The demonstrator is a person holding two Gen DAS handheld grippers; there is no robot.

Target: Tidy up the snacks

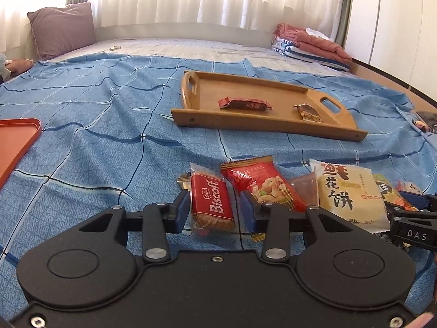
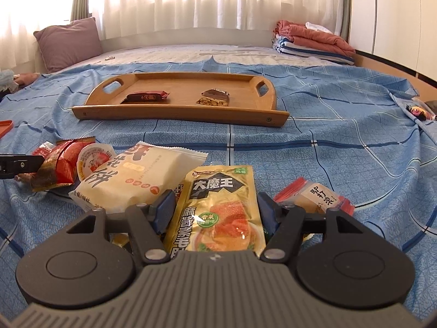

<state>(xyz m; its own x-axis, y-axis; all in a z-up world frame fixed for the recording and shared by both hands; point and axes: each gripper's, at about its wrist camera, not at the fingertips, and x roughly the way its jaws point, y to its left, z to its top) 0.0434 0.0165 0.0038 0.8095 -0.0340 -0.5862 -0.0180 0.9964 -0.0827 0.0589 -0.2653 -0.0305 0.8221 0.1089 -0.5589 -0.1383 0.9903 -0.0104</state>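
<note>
Both our grippers sit over the snack pile, each straddling one packet, with the wooden tray [image 2: 174,114] ahead.

Our left gripper [image 1: 214,210] has its jaws apart around the Biscoff packet [image 1: 211,205], whose long axis runs straight along the fingers, so closing should pinch its narrow sides. Our right gripper [image 2: 215,210] is likewise spread around the yellow pouch [image 2: 218,210], also lying lengthwise between the fingers; we cannot tell whether the pads touch it yet. The white flower-cake pack [image 2: 136,180] crowds the right gripper's left finger. The tray lies well beyond the pile, closer to the right gripper, holding two bars with bare room between and around them. Open blue bedsheet [image 2: 300,150] separates pile and tray.
</note>
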